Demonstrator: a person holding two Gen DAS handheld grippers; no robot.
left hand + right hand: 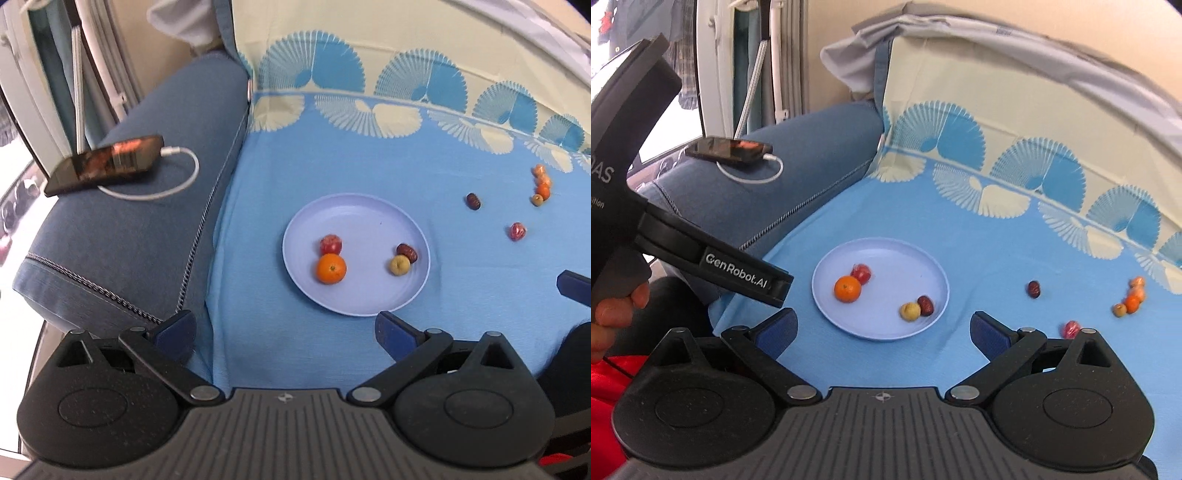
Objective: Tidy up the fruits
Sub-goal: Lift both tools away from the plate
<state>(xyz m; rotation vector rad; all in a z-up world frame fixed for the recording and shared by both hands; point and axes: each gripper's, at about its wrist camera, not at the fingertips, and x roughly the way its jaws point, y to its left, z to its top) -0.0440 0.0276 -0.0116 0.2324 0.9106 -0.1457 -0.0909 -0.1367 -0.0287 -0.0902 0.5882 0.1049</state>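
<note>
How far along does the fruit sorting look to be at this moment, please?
Partly done. Four fruits lie on the plate: an orange, a red fruit, a yellow one and a dark date. Both the left gripper and the right gripper are open and empty. Several fruits remain on the cloth.

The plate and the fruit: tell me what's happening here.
A person holds two grippers above a blue cloth, sorting fruit onto a lilac plate. Four pieces lie on the plate, including an orange. Several others are on the cloth. The left gripper and right gripper are both open and empty.
</note>
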